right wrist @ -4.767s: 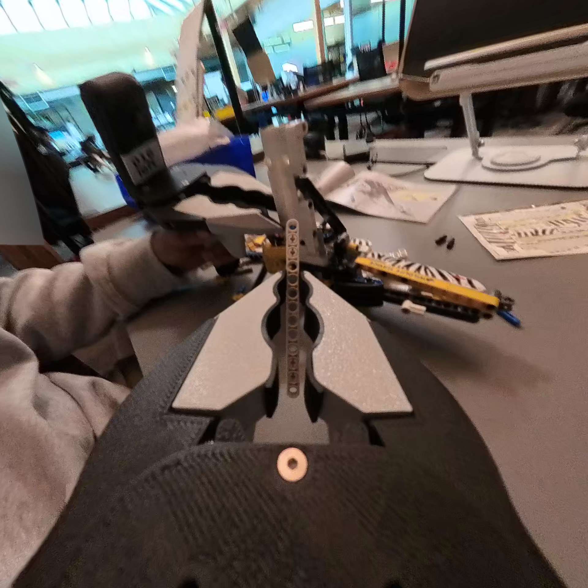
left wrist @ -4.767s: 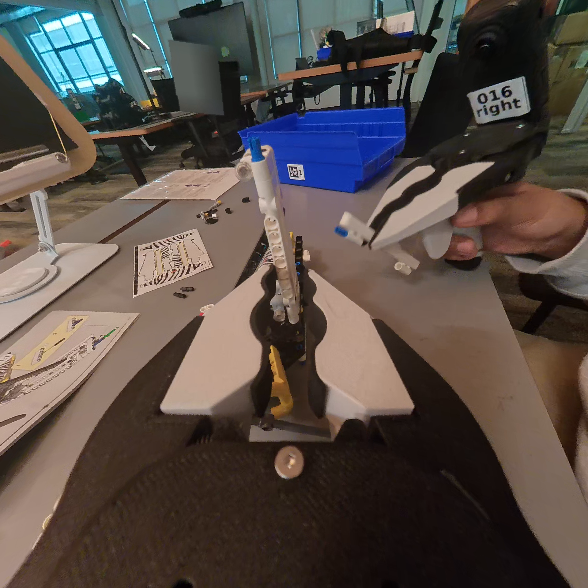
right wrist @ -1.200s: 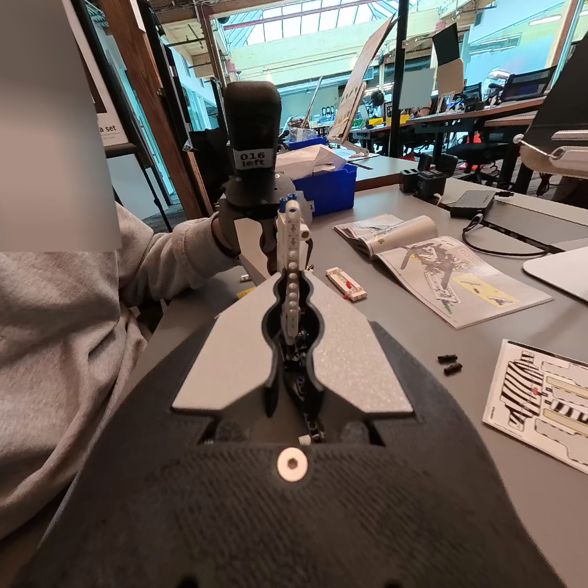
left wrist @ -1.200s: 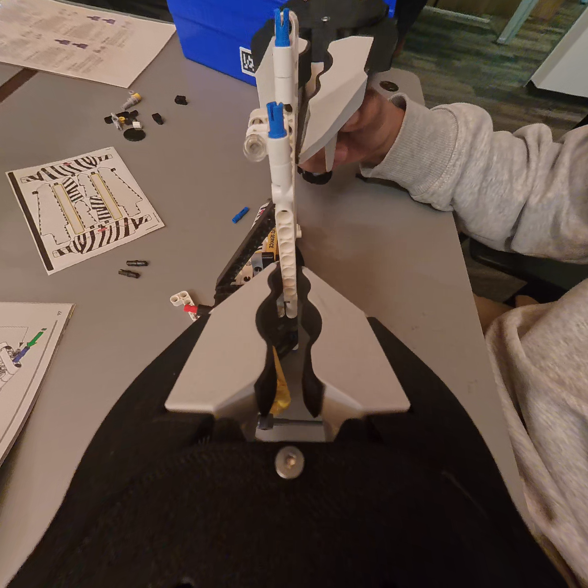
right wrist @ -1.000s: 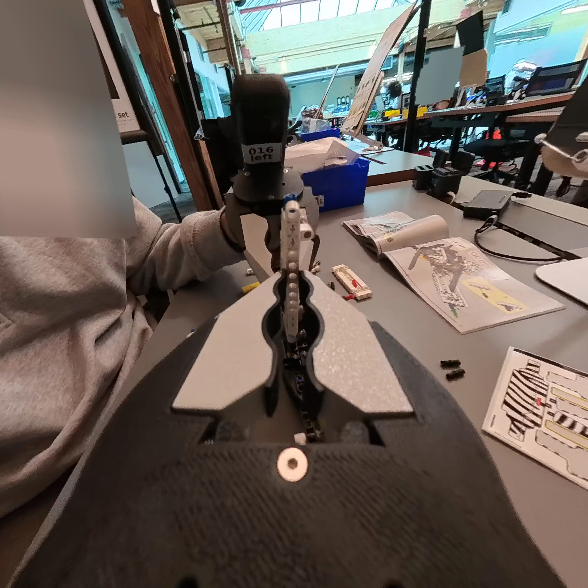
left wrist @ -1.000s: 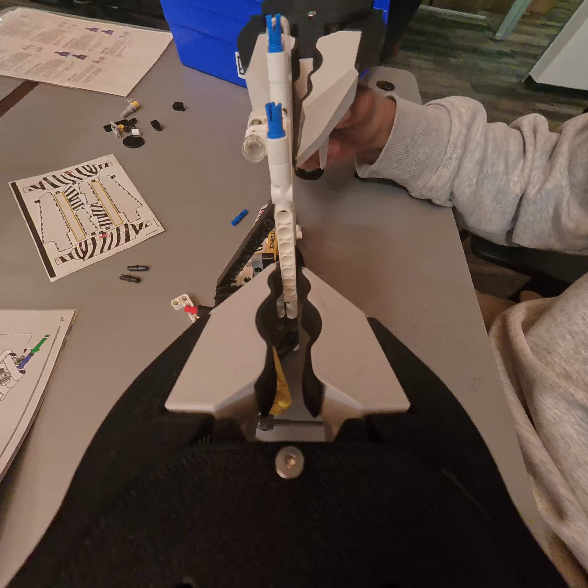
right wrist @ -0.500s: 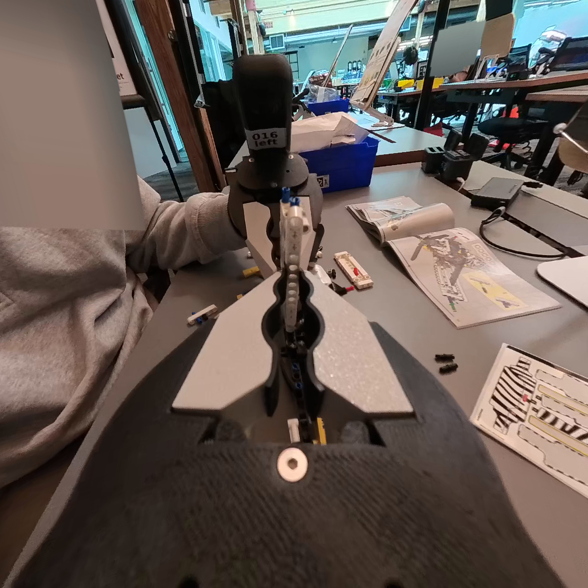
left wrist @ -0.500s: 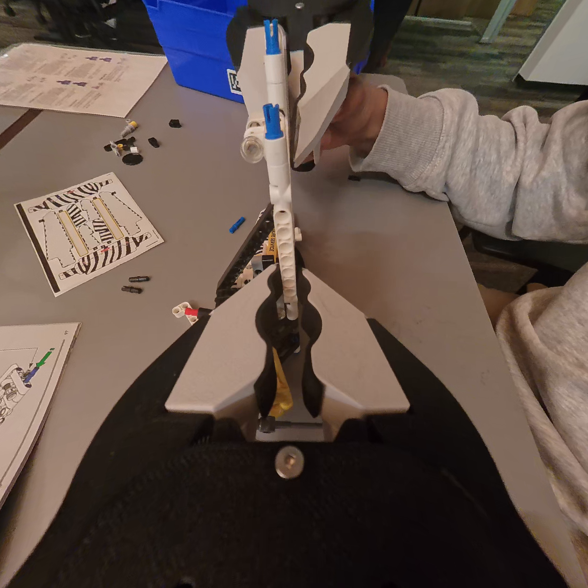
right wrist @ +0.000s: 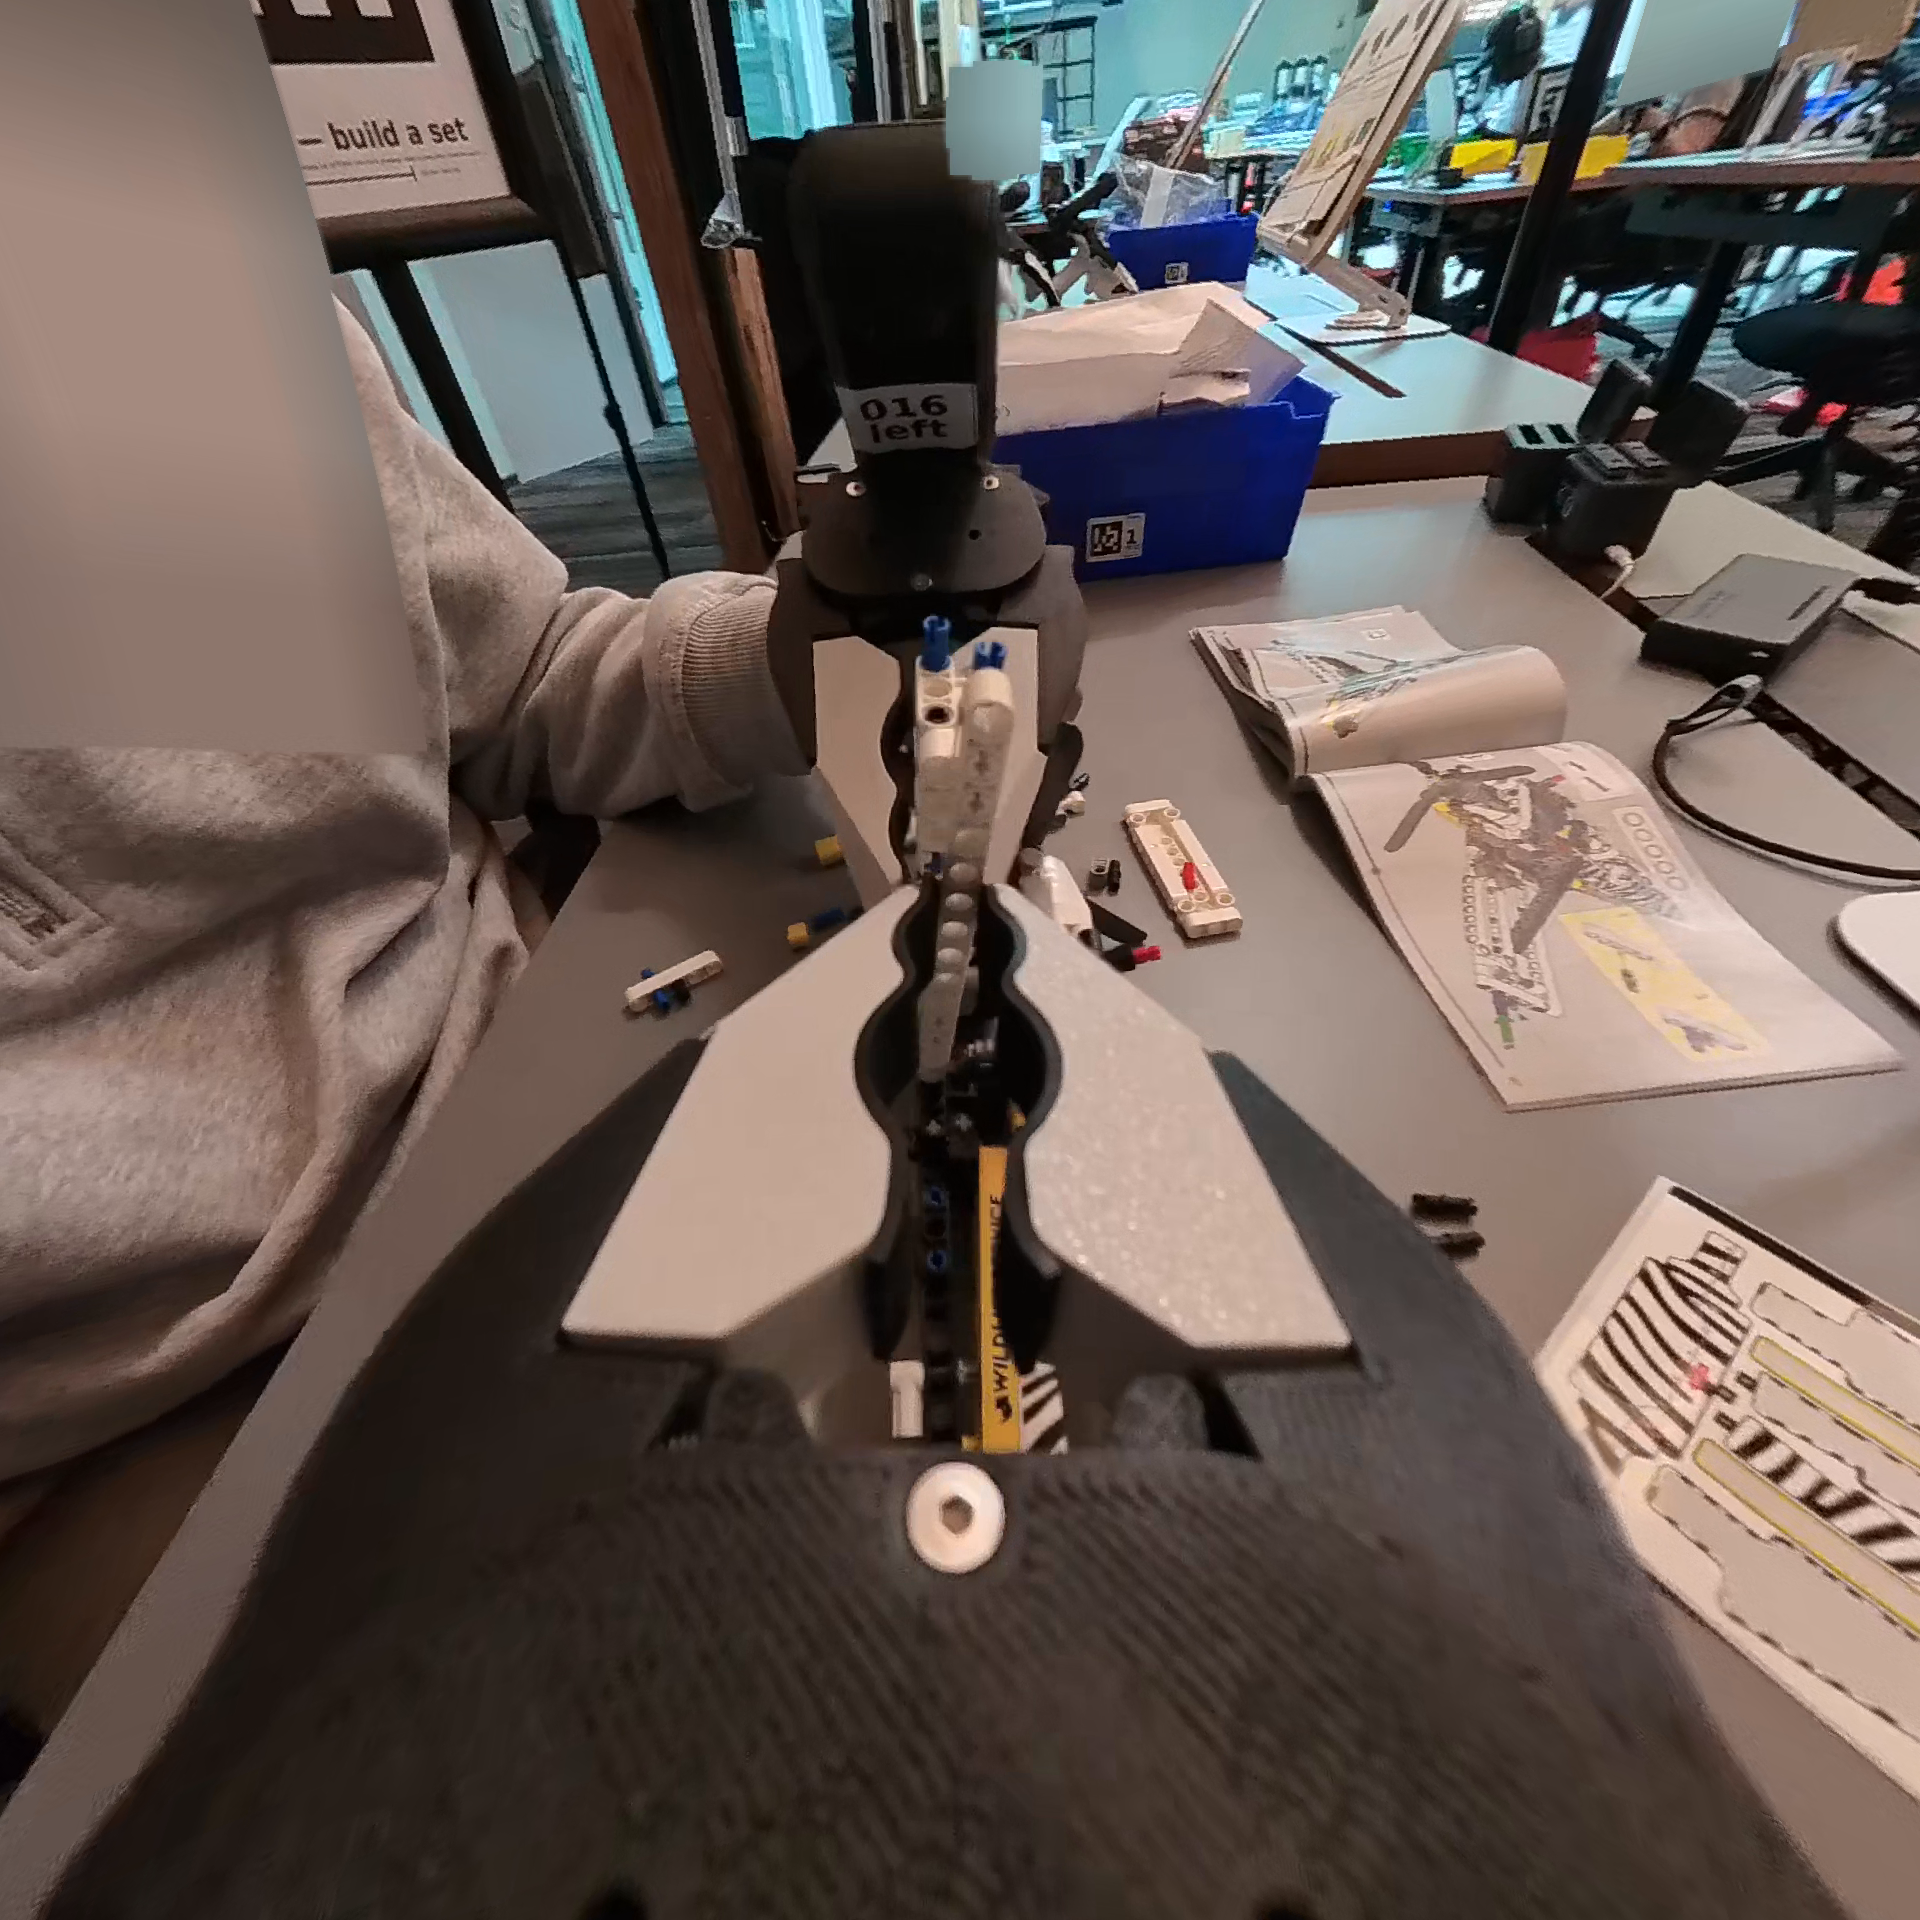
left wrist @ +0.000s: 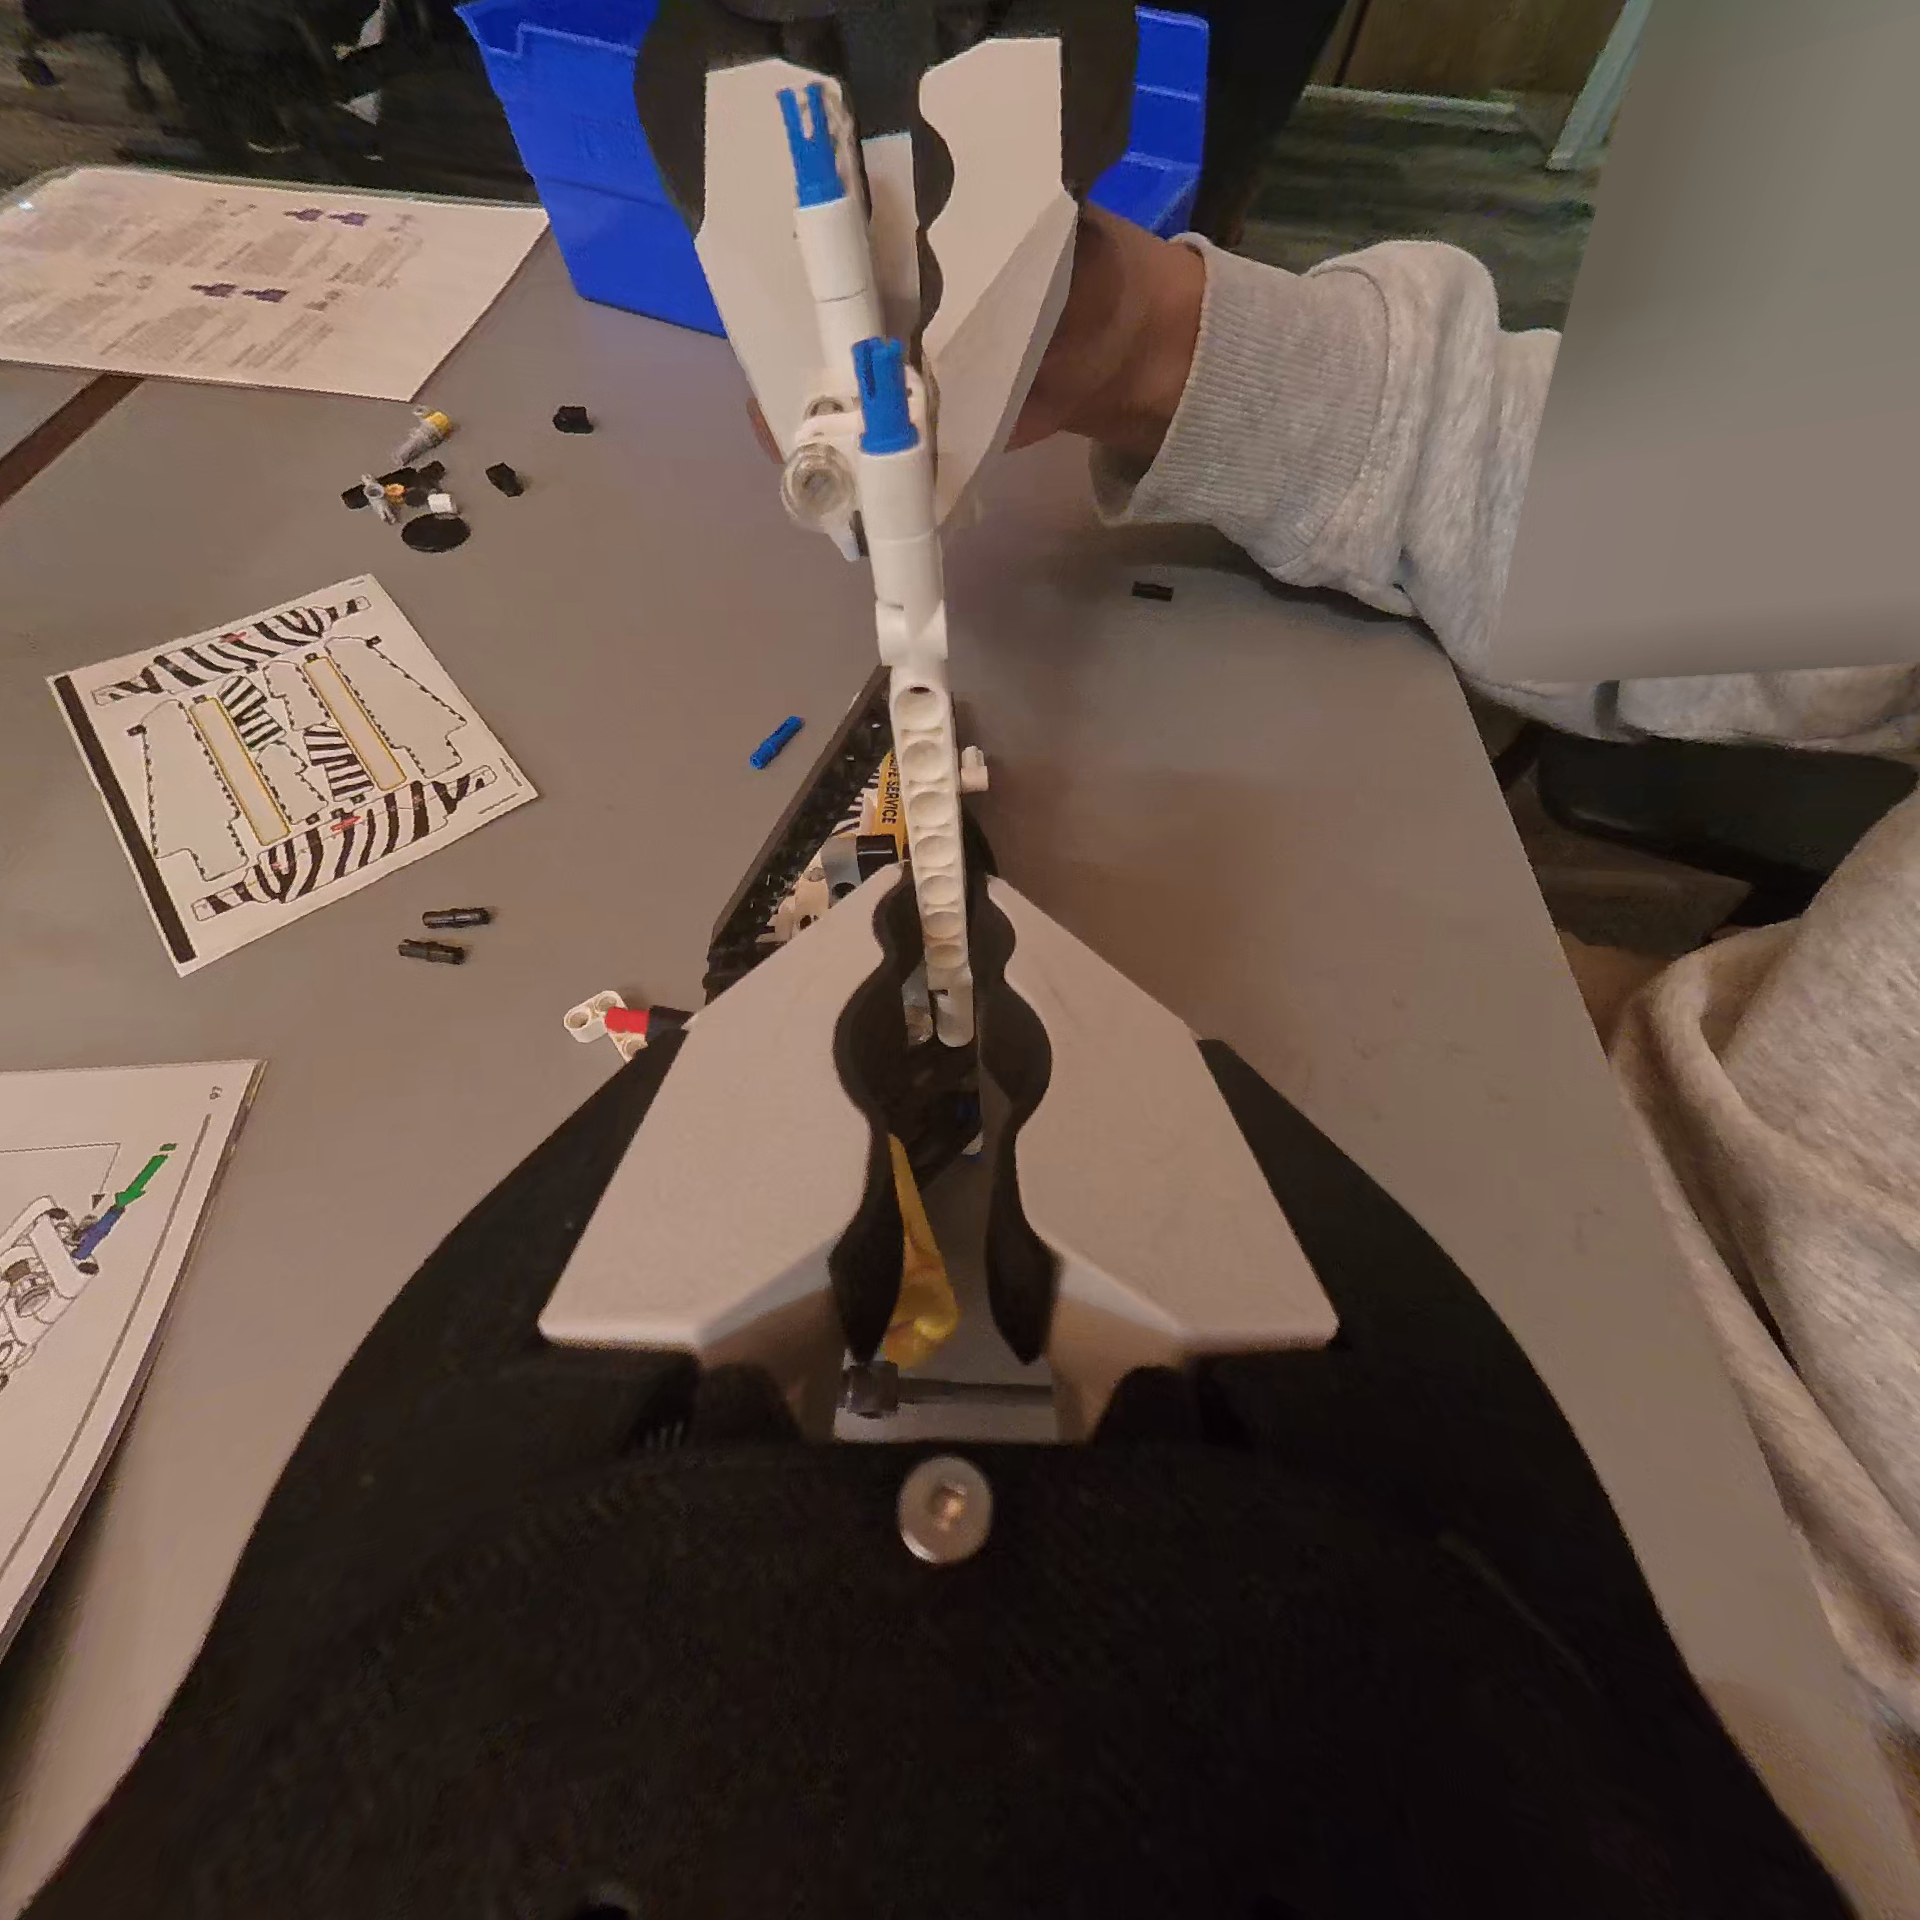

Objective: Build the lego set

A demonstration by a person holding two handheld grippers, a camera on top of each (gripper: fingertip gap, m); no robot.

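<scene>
Both views: heavy fisheye, straight edges of the table (left wrist: 1195,831) bow toward the frame borders. Left wrist view is dim and warm; light is soft and from above, with a faint shadow on the table just right of the white lego beam (left wrist: 928,821). No hard glare there. Right wrist view is brighter and cooler, daylight from the windows (right wrist: 1122,62) far behind the blue bin (right wrist: 1174,468). Mild sheen on the open booklet (right wrist: 1558,883) right of the bin. Background past the bin soft; near gripper body slightly blurred.
</scene>
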